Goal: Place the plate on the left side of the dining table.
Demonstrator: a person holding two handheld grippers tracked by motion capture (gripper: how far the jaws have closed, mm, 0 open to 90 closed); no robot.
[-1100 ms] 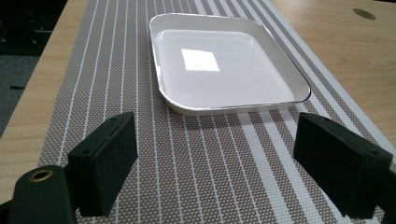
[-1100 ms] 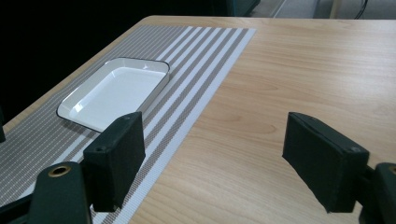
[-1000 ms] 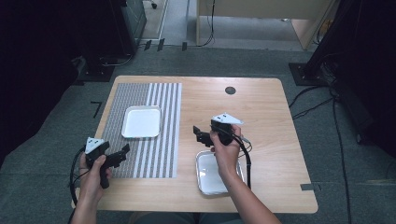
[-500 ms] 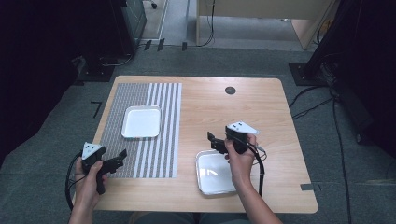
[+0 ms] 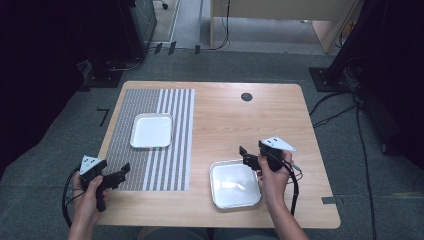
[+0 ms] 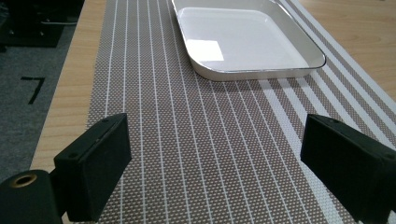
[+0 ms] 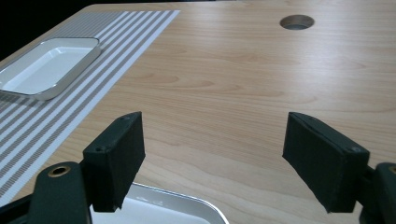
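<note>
Pale wood, the rectangular table top [image 5: 225,120] carries everything; my left side of it lies under a brown-and-white striped woven placemat [image 5: 150,140]. A white rectangular tray [image 5: 151,130] sits on that mat, and a second shiny rectangular tray [image 5: 235,184] rests on bare wood near my edge. My right gripper [image 5: 248,158] hangs over that second tray's far rim, jaws spread wide and holding nothing. My left gripper [image 5: 121,173] hovers at the mat's near left corner, well short of the white tray, jaws likewise wide apart and empty. The right gripper view catches the small round hole in the table [image 7: 296,21] beyond my jaws; the left gripper view instead shows the mat's weave and a black floor mark [image 6: 33,86].
</note>
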